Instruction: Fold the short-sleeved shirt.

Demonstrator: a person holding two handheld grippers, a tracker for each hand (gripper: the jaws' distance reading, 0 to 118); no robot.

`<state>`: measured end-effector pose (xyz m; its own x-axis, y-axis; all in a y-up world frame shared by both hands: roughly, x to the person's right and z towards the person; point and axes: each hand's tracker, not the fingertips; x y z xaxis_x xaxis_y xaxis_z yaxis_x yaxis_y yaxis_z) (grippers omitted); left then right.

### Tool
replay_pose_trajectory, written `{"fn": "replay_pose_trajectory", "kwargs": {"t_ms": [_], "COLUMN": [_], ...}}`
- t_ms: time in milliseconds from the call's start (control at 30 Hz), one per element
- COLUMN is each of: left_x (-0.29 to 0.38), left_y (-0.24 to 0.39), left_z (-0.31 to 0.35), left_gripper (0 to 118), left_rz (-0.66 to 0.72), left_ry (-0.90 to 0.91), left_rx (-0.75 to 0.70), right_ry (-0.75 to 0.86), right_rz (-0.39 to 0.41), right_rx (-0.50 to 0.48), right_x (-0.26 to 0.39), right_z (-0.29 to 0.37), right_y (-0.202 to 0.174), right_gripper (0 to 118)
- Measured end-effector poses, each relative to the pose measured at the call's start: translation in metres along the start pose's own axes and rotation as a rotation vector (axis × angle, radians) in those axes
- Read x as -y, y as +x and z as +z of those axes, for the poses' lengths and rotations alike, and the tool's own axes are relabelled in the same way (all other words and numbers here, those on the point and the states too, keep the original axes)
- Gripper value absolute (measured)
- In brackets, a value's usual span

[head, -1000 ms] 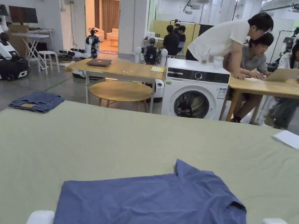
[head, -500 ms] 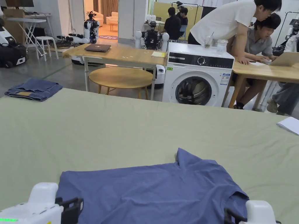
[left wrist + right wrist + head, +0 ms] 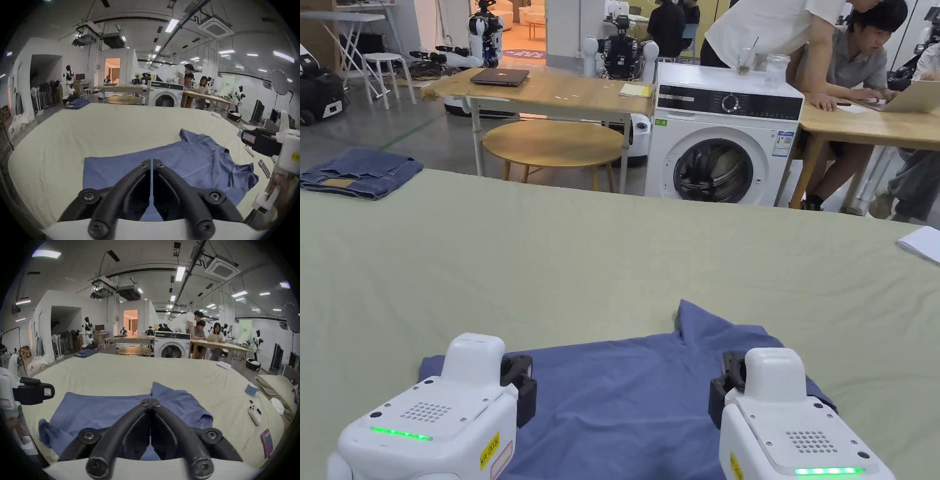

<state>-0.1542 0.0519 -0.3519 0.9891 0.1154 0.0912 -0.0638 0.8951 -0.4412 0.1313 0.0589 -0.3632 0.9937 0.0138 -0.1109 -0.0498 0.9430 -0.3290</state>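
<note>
Head view puts your blue short-sleeved cotton shirt (image 3: pixel 625 400) flat at 6 o'clock on the green-covered table (image 3: pixel 550 269), soft and light; left gripper (image 3: pixel 151 164) and right gripper (image 3: pixel 150 402) hover closed and empty, so pinch the hem corners.

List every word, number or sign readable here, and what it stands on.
No text reads clearly enough to quote.
Blurred: the yellow sticker on the left gripper.
Too small: the front label on the washing machine.
Too small: the green wall sign.
</note>
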Motion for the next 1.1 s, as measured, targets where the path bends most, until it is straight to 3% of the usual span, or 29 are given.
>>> {"fn": "replay_pose_trajectory", "kwargs": {"t_ms": [100,467,633,700,833,933,1033,1100], "left_x": [-0.002,-0.040,-0.050,-0.048,-0.036,-0.019,-0.022,-0.018], "left_y": [-0.019,-0.186,-0.226,-0.235,-0.230,-0.215,-0.203,-0.185], "left_z": [-0.012,-0.100,-0.141,-0.157,-0.190,-0.205,-0.201,-0.200], "left_gripper": [0,0,0,31,50,50,48,36], "left_rz": [0.009,0.266,0.390,0.436,0.344,0.304,0.300,0.245], "left_ry": [-0.062,-0.324,-0.449,-0.495,-0.627,-0.717,-0.679,-0.647], "left_rx": [-0.041,-0.116,-0.083,-0.049,-0.149,-0.208,-0.243,-0.306], "right_ry": [-0.022,-0.143,-0.188,-0.191,-0.206,-0.215,-0.229,-0.238], "right_rz": [0.007,0.011,0.017,0.018,0.017,0.029,0.043,0.041], "right_rx": [-0.014,0.003,0.002,0.004,-0.008,-0.014,-0.017,-0.018], "right_x": [0.004,0.027,0.033,0.037,0.040,0.042,0.045,0.048], "right_z": [-0.005,-0.033,-0.047,-0.050,-0.059,-0.062,-0.067,-0.069], "right_y": [-0.001,0.025,0.034,0.036,0.037,0.036,0.035,0.036], "right_gripper": [0,0,0,0,0,0,0,0]}}
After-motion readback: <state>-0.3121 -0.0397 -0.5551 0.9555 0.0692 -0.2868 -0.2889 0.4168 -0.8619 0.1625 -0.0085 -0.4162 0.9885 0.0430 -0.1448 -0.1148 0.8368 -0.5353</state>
